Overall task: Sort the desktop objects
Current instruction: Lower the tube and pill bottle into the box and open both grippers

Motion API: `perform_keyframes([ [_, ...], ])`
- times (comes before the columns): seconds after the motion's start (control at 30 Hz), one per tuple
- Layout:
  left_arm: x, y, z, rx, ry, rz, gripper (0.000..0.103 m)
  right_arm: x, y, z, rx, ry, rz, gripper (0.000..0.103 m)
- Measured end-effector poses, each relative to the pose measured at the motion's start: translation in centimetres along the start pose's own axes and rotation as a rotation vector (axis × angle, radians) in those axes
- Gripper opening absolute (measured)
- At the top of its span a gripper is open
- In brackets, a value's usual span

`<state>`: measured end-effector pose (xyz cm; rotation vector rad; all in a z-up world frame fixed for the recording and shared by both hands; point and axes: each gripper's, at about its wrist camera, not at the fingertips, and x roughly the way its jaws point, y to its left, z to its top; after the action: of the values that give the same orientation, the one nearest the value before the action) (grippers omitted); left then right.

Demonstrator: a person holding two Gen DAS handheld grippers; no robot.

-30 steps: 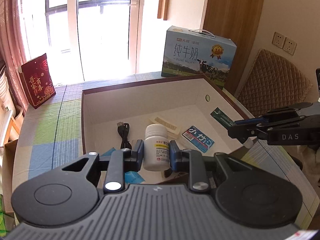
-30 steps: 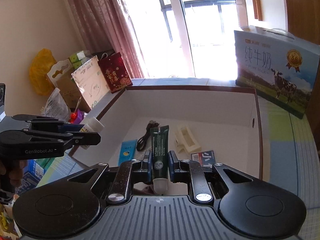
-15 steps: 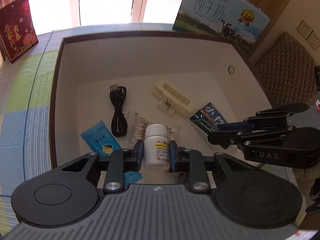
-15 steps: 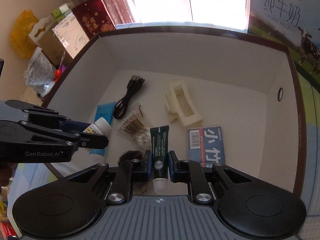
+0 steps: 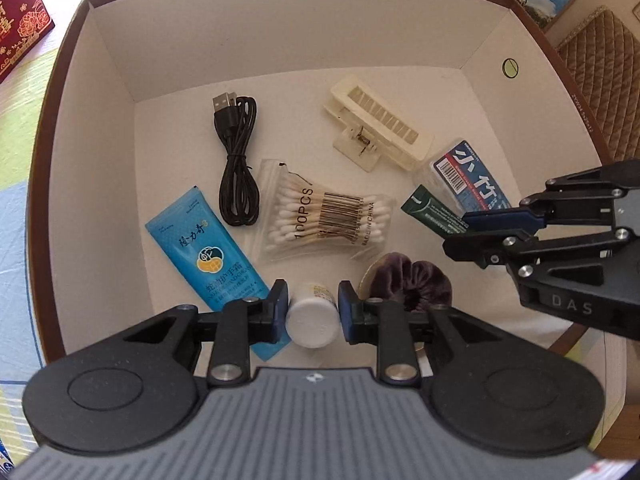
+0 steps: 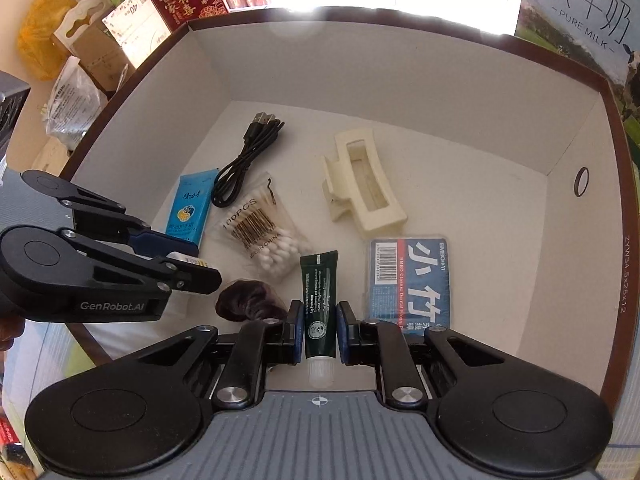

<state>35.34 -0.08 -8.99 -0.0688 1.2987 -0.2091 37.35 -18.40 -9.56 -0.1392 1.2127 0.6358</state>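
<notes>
Left hand-held gripper (image 5: 313,312): clamped on small white plastic pill bottle (image 5: 311,322), tilted down above white-lined cardboard box (image 5: 248,36).
Right hand-held gripper (image 6: 318,334): clamped on dark green tube (image 6: 319,308), over box floor.

- Left tongs (image 5: 313,312): matte black linkage arms, blue pads on the fingertips (image 5: 280,300), round silver screw heads at the pivots.
- Two black round discs flank a grey ribbed housing with a small crosshair mark.
- From the right wrist camera, white lettering "GenRobot.AI" along its side.
- Right tongs (image 6: 319,330): same black arms, blue pads, silver screws, grey ribbed body; its side reads "DAS".
</notes>
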Motion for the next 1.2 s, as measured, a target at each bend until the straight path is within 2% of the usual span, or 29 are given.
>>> perform_keyframes([
  [0.2, 0.2, -0.3, 0.5, 0.005, -0.004, 0.013, 0.023, -0.4, 0.3, 0.0, -0.014, -0.009, -0.007, 0.014],
  [0.27, -0.1, -0.4, 0.5, 0.016, -0.012, 0.027, 0.027, -0.6, 0.5, 0.0, -0.024, -0.025, -0.012, 0.014],
  [0.33, -0.4, -0.3, 0.6, 0.023, -0.026, 0.043, 0.037, -1.0, 0.7, 0.0, -0.032, -0.042, -0.013, 0.016],
  [0.4, -0.9, -0.2, 0.5, 0.027, -0.041, 0.051, 0.041, -1.3, 0.9, 0.0, -0.039, -0.054, -0.018, 0.022],
  [0.47, -1.2, -0.1, 0.6, 0.030, -0.052, 0.061, 0.047, -1.6, 1.3, -0.1, -0.055, -0.067, -0.028, 0.039],
  [0.53, -1.5, -0.1, 0.5, 0.037, -0.062, 0.071, 0.052, -1.9, 1.5, -0.1, -0.066, -0.078, -0.039, 0.048],
  [0.7, -2.0, 0.1, 0.4, 0.037, -0.072, 0.074, 0.059, -2.4, 1.7, -0.4, -0.064, -0.095, -0.042, 0.056],
  [0.8, -2.3, 0.0, 0.1, 0.038, -0.081, 0.069, 0.063, -2.7, 2.0, -0.8, -0.068, -0.115, -0.063, 0.070],
  [0.87, -2.6, 0.1, 0.0, 0.032, -0.091, 0.065, 0.074, -3.2, 2.1, -1.1, -0.071, -0.136, -0.080, 0.083],
  [1.2, -4.7, -0.5, -1.1, 0.027, -0.149, 0.034, 0.085, -5.3, 2.4, -2.3, -0.050, -0.198, -0.134, 0.101],
])
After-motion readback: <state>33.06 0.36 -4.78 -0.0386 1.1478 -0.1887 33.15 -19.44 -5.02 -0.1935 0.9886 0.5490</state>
